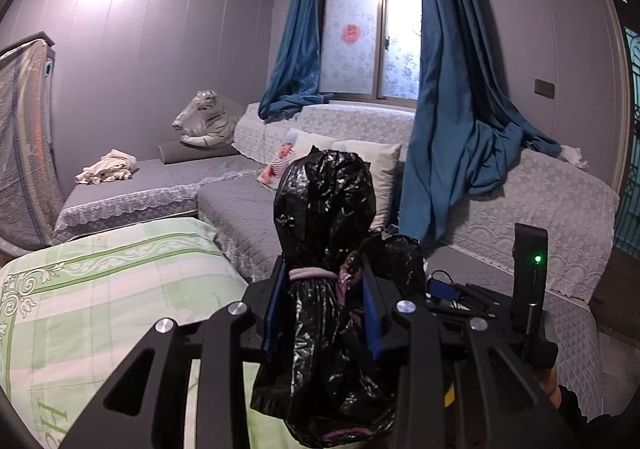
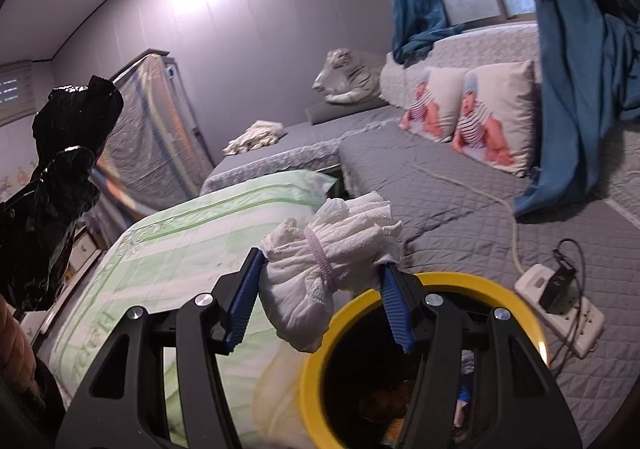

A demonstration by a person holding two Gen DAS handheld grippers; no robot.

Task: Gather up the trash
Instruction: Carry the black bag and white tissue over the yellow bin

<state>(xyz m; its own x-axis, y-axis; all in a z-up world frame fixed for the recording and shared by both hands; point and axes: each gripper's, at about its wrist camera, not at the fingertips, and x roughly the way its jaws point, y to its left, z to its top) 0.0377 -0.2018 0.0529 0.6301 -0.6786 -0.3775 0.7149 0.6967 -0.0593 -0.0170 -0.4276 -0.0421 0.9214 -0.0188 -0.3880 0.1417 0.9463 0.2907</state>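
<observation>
Black crinkled plastic bag stands upright, pinched in your left gripper; your right gripper clamps a white banded tissue wad lying crosswise.

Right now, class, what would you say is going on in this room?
A person is collecting trash with a gripper in each hand. The left gripper is shut on a knotted black trash bag, held up in front of the grey sofa. The right gripper is shut on a bundled white diaper, which hangs just above the rim of a yellow-rimmed bin. It has not been dropped in yet.
</observation>
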